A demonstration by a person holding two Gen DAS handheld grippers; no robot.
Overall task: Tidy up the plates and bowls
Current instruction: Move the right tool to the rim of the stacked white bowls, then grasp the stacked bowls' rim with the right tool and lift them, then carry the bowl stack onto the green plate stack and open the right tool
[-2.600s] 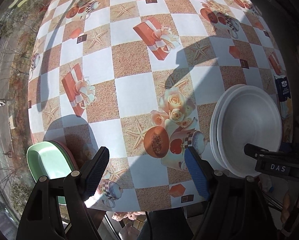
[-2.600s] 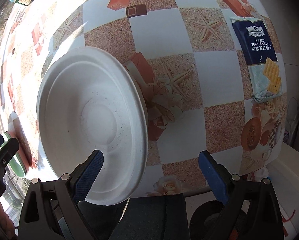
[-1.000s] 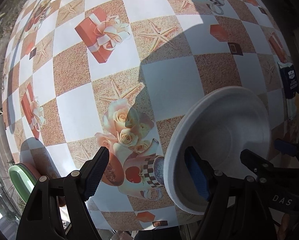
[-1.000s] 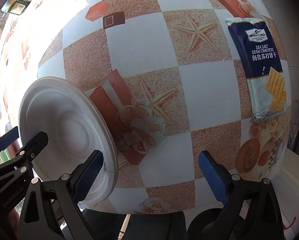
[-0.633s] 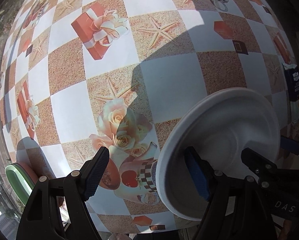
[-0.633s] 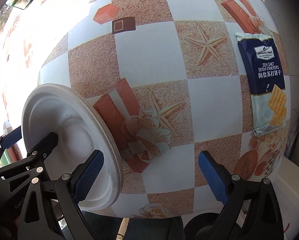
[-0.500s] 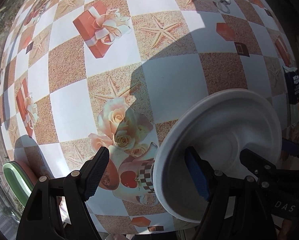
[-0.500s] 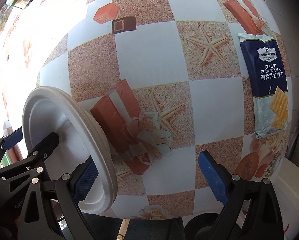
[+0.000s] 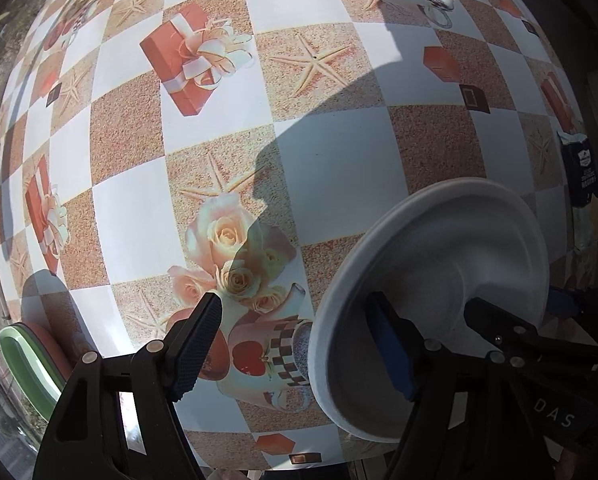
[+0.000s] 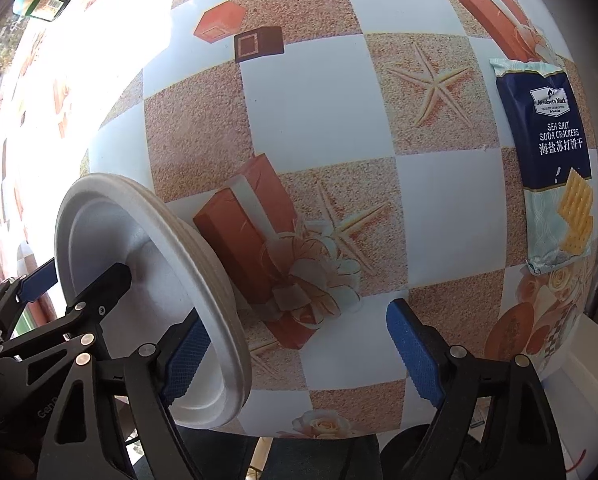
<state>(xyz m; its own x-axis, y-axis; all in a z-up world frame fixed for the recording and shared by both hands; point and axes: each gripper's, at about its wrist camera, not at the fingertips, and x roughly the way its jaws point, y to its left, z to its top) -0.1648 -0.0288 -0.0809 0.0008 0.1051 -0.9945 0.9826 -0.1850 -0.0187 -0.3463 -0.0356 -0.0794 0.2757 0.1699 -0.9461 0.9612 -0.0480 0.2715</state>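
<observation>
While both grippers close at once, tilted white plates [image 9: 451,280] stand on edge near front table edge, apparently a stack of several rims. Left gripper [image 9: 299,344]: jaws closing, 1 blue pad inside the plates' hollow, other pad out over the tablecloth [image 9: 323,152], rim between them, no pinch seen yet. Right gripper [image 10: 299,344]: jaws closing, 1 pad behind the plates, other pad well clear of them, no firm grip seen. Green plate [image 9: 23,360] with a pink one beneath sits far left of the white plates; cracker packet [image 10: 555,168] lies well right of them. Advice: settle 1 gripper squarely across the rim before easing the other; keep stack from fanning or sliding off edge.
</observation>
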